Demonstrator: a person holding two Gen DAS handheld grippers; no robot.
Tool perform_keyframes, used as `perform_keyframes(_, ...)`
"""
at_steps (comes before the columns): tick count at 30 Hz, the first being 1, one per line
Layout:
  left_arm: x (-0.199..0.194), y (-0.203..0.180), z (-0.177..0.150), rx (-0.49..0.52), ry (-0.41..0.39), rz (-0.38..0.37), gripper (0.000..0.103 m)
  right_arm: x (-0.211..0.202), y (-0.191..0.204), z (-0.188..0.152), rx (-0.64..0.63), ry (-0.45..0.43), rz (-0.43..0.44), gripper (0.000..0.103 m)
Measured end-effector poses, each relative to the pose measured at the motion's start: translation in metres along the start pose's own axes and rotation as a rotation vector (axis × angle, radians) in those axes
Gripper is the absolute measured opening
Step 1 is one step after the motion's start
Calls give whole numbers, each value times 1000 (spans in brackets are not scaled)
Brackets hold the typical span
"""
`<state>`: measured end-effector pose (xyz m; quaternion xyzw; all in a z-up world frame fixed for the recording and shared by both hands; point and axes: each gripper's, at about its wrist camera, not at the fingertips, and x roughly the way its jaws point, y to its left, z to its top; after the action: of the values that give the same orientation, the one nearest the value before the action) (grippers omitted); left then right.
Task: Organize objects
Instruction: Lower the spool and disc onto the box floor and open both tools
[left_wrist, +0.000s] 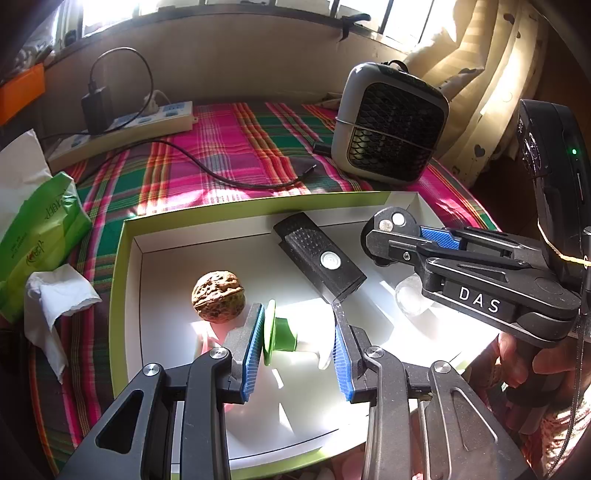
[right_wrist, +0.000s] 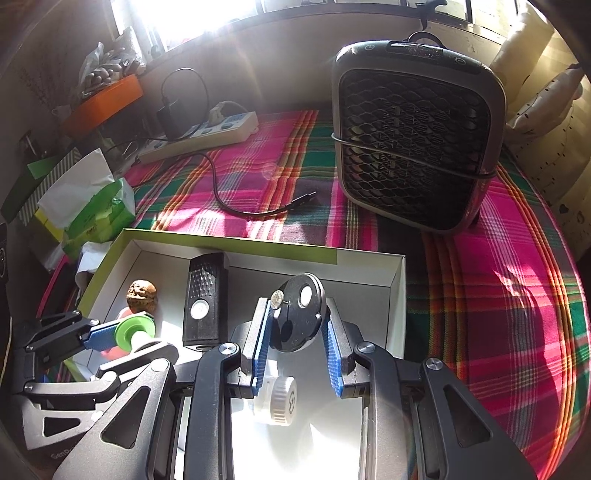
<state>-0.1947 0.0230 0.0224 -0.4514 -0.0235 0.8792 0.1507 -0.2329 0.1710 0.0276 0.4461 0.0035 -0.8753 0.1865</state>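
An open white box with a green rim (left_wrist: 127, 258) (right_wrist: 110, 243) lies on the plaid cloth. It holds a walnut (left_wrist: 218, 297) (right_wrist: 141, 291), a black rectangular device with a round button (left_wrist: 319, 258) (right_wrist: 203, 299) and a small clear bottle with a ribbed white cap (right_wrist: 280, 398). My left gripper (left_wrist: 298, 314) (right_wrist: 129, 341) is shut on a white bottle with a green cap (left_wrist: 277, 332) (right_wrist: 135, 330), held sideways over the box. My right gripper (right_wrist: 297, 308) (left_wrist: 402, 240) is shut on a black round disc (right_wrist: 295, 317) (left_wrist: 386, 230) over the box's right part.
A grey fan heater (left_wrist: 388, 125) (right_wrist: 413, 133) stands behind the box at the right. A power strip (left_wrist: 147, 122) with a charger and a loose black cable (left_wrist: 236, 181) lies at the back left. A green tissue pack (left_wrist: 40, 229) and crumpled tissue (left_wrist: 55, 299) sit left of the box.
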Motion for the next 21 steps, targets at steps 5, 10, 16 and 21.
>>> perform_keyframes(5,0,0,0,0,-1,1,32,1,0,1,1,-4,1,29)
perform_keyframes(10,1,0,1,2,0,2,33,1,1,1,5,-8,1,32)
perform_keyframes(16,1,0,1,-2,-1,0,36,0,2,1,10,-14,6,41)
perform_keyframes(21,-1,1,0,-10,-2,4,40,-2,0,0,20,-18,12,45)
